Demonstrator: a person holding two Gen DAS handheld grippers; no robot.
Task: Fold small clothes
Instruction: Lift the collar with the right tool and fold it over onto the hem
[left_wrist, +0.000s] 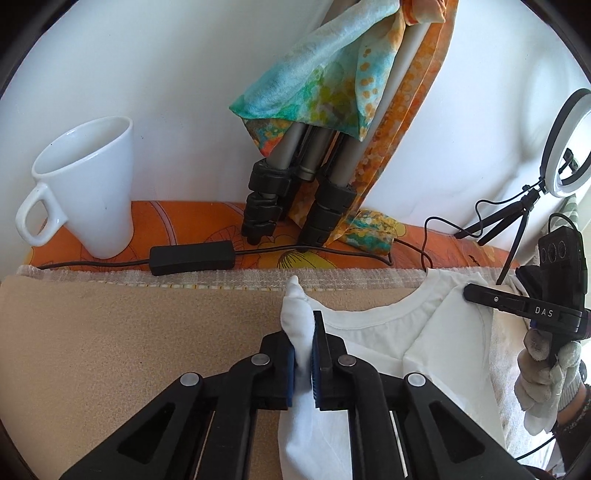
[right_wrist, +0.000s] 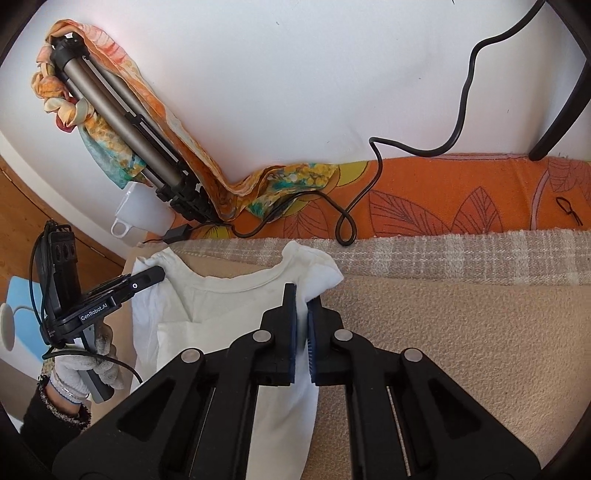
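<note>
A small white T-shirt (left_wrist: 391, 332) lies on a tan cloth (left_wrist: 129, 350), collar toward the wall. My left gripper (left_wrist: 303, 325) is shut on the shirt's left shoulder and sleeve, which bunches up between the pads. My right gripper (right_wrist: 303, 306) is shut on the shirt's (right_wrist: 236, 306) right shoulder edge. Each gripper shows in the other's view: the right gripper (left_wrist: 476, 291) at the far right, the left gripper (right_wrist: 155, 275) at the left, both on the shirt.
A white mug (left_wrist: 85, 188) stands at the back left. A tripod (left_wrist: 303, 192) draped with a colourful scarf (left_wrist: 317, 85) leans on the wall, with a black cable and adapter (left_wrist: 192, 256) beside it. A ring light (left_wrist: 569, 147) stands at the right. An orange patterned cover (right_wrist: 461, 199) borders the wall.
</note>
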